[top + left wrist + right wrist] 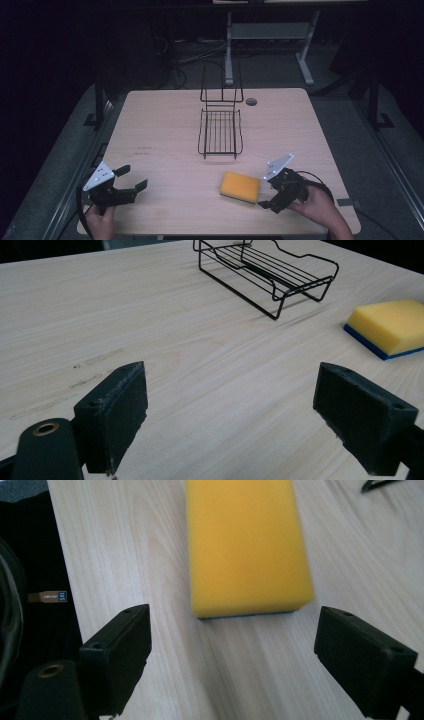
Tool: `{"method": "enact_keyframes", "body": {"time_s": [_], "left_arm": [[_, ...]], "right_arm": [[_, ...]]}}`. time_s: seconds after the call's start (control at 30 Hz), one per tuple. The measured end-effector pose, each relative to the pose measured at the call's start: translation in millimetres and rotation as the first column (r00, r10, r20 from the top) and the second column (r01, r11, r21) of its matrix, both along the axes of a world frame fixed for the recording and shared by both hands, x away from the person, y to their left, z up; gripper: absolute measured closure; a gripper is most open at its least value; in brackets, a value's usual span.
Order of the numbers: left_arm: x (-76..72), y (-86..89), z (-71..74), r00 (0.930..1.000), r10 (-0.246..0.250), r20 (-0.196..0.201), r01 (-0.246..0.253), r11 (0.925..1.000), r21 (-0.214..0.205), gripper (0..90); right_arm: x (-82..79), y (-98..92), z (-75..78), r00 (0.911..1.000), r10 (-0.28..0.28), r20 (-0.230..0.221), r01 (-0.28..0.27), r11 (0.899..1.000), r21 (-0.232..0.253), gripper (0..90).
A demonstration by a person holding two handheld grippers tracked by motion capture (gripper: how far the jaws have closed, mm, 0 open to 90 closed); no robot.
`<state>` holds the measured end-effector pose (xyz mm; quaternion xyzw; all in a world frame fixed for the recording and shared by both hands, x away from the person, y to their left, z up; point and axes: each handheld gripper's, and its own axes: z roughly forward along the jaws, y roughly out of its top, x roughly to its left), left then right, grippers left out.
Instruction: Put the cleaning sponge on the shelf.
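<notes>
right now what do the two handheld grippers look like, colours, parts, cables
Both are black. The left gripper and the right gripper each carry a pale grey three-cornered plate on top with small holes, and a black cable looping off behind. Their jaws are chunky black blocks with flat pads, with a brass-ringed hole beside one.

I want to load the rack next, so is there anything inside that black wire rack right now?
Nothing lies in the black wire rack: between its bars the pale wooden table shows through. The yellow sponge with a blue underside lies apart from it, nearer the person.
</notes>
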<state>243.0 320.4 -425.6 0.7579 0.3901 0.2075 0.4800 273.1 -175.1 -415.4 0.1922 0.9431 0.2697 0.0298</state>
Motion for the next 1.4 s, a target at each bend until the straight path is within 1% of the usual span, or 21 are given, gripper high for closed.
{"method": "enact_keyframes", "body": {"time_s": [0.1, 0.23, 0.5, 0.6, 0.7, 0.8, 0.9, 0.93, 1.4], "left_arm": [[0.2, 0.3, 0.2, 1.0000, 0.000, 0.000, 0.000, 1.0000, 0.000, 13.4], [-0.2, 0.6, 0.1, 1.0000, -0.001, 0.000, 0.001, 1.0000, -0.004, 13.4], [-0.1, 0.1, 0.4, 1.0000, -0.003, 0.000, 0.003, 1.0000, -0.001, 13.4], [-0.5, 0.5, 0.7, 1.0000, 0.003, -0.002, -0.003, 1.0000, -0.007, 13.4], [-0.4, 0.6, 0.9, 1.0000, 0.004, -0.001, -0.004, 1.0000, -0.006, 13.4], [-0.4, 0.6, 0.6, 1.0000, 0.001, 0.000, -0.001, 1.0000, -0.004, 13.4], [-0.5, 0.4, 0.7, 1.0000, -0.001, -0.002, 0.001, 1.0000, -0.006, 13.4], [-0.2, 0.2, 0.9, 1.0000, -0.002, 0.000, 0.002, 1.0000, -0.003, 13.4], [-0.2, 0.4, 0.5, 1.0000, -0.002, -0.001, 0.002, 1.0000, -0.002, 13.4]], "right_arm": [[1.0, 3.5, 1.6, 0.9999, 0.011, 0.002, -0.011, 1.000, -0.006, 14.8], [3.2, 8.5, 3.4, 0.9997, 0.023, 0.001, -0.023, 1.000, 0.004, 14.8], [6.0, 18.8, 3.5, 0.9991, 0.043, -0.003, -0.043, 0.999, -0.011, 14.7], [9.3, 25.4, 4.0, 0.9983, 0.057, -0.010, -0.057, 0.998, -0.014, 14.8], [10.8, 28.3, 4.7, 0.9979, 0.064, -0.009, -0.064, 0.998, -0.022, 14.8], [14.0, 33.2, 7.1, 0.9972, 0.074, -0.010, -0.074, 0.997, -0.016, 14.7], [15.5, 36.2, 7.9, 0.9970, 0.076, -0.010, -0.077, 0.997, -0.020, 14.7], [17.4, 39.4, 8.0, 0.9961, 0.088, -0.012, -0.088, 0.996, -0.020, 14.8], [26.6, 50.7, 7.3, 0.9946, 0.103, -0.017, -0.103, 0.994, -0.025, 14.7]]}}
